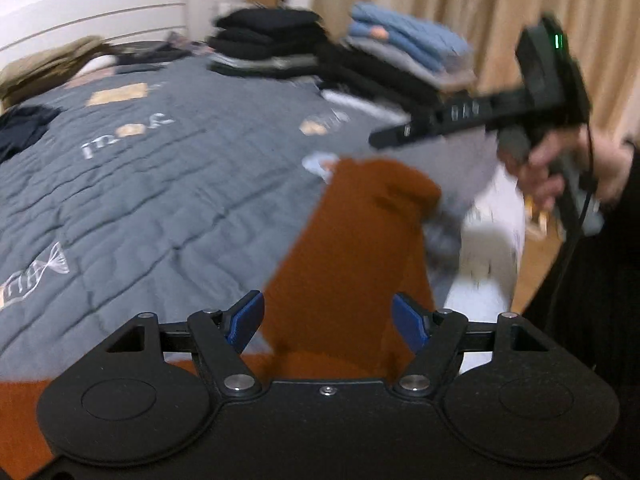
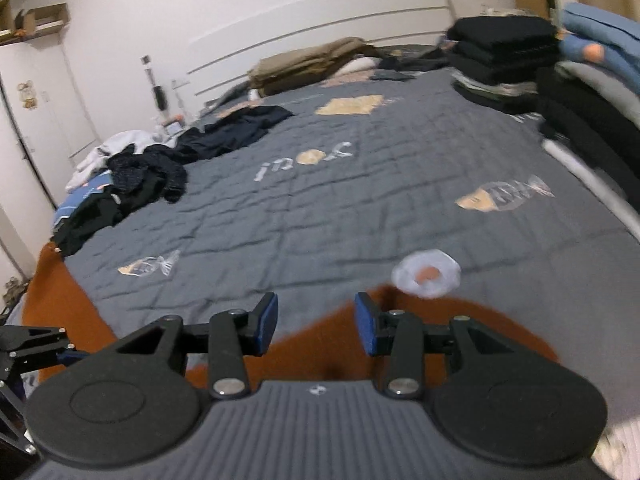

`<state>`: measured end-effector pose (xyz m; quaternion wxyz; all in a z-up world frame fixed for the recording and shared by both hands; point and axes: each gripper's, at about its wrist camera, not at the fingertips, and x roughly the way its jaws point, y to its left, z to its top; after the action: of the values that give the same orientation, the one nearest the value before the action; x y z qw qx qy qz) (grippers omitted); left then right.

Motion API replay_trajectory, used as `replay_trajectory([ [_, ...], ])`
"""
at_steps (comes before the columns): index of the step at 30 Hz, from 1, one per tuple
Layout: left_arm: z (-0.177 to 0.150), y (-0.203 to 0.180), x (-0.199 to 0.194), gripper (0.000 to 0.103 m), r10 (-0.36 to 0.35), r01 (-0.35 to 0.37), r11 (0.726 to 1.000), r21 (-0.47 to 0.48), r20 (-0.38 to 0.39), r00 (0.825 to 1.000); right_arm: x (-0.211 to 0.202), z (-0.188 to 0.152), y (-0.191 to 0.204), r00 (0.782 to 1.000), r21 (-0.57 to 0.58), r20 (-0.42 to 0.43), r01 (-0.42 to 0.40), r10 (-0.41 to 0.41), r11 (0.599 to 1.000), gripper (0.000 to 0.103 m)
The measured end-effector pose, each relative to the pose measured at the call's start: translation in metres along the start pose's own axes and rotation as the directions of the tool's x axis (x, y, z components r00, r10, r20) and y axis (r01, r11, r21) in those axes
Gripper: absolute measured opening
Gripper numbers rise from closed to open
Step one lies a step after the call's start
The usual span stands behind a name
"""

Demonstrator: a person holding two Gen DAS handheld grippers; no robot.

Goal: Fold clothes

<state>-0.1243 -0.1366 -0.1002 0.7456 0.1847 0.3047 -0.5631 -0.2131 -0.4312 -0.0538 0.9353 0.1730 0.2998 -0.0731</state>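
Note:
A rust-orange garment [image 1: 352,240] lies on the grey quilted bed cover [image 1: 160,168], near the bed's edge. My left gripper [image 1: 328,314] is open just above it, and the cloth runs between the blue pads without being pinched. In the right wrist view the same garment [image 2: 328,344] spreads under my right gripper [image 2: 317,318], which is also open with nothing clamped. A hand [image 1: 560,172] holds the right gripper up over the garment's far end.
Folded stacks stand along the far side of the bed: black clothes [image 2: 504,44] and blue ones [image 1: 408,40]. A heap of unfolded dark clothes [image 2: 160,168] sits at the left edge of the bed cover [image 2: 360,208]. Beige curtains [image 1: 480,0] hang behind.

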Motion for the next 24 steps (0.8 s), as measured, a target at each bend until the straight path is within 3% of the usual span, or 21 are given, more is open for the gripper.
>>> replay_trajectory([
  [2, -0.003, -0.005, 0.007, 0.07, 0.007, -0.006, 0.999, 0.033, -0.031, 1.0, -0.009, -0.008, -0.006, 0.999, 0.032, -0.005, 0.034, -0.034, 0.999, 0.044],
  [7, -0.004, -0.005, 0.014, 0.073, 0.033, -0.024, 0.995, 0.095, -0.087, 0.996, -0.021, -0.031, -0.008, 0.997, 0.12, -0.078, 0.031, -0.022, 0.992, 0.045],
  [11, -0.005, 0.001, 0.013, 0.084, 0.063, -0.049, 0.993, 0.111, -0.129, 0.99, -0.008, -0.043, -0.004, 0.991, 0.151, -0.133, 0.031, -0.01, 0.988, 0.046],
  [18, -0.019, 0.001, 0.02, 0.086, 0.089, -0.056, 0.986, 0.157, -0.21, 0.974, 0.016, -0.064, 0.004, 0.973, 0.204, -0.229, 0.034, 0.014, 0.978, 0.046],
  [19, -0.022, -0.001, 0.023, 0.084, 0.089, -0.051, 0.984, 0.169, -0.223, 0.971, 0.016, -0.064, 0.005, 0.975, 0.214, -0.221, 0.02, 0.028, 0.977, 0.045],
  [21, -0.027, -0.002, 0.025, 0.07, 0.07, -0.027, 0.984, 0.177, -0.239, 0.968, 0.014, -0.062, 0.007, 0.978, 0.236, -0.2, -0.01, 0.059, 0.972, 0.027],
  [22, -0.028, -0.001, 0.026, 0.048, 0.043, -0.002, 0.987, 0.163, -0.252, 0.967, 0.013, -0.061, 0.008, 0.979, 0.247, -0.189, -0.025, 0.074, 0.969, 0.008],
  [23, -0.028, 0.001, 0.027, 0.022, 0.012, 0.027, 0.989, 0.144, -0.266, 0.964, 0.012, -0.06, 0.009, 0.98, 0.257, -0.179, -0.041, 0.089, 0.965, 0.008],
  [24, -0.028, 0.003, 0.026, 0.014, 0.002, 0.036, 0.99, 0.137, -0.263, 0.965, 0.011, -0.059, 0.009, 0.98, 0.267, -0.168, -0.056, 0.104, 0.962, 0.008],
])
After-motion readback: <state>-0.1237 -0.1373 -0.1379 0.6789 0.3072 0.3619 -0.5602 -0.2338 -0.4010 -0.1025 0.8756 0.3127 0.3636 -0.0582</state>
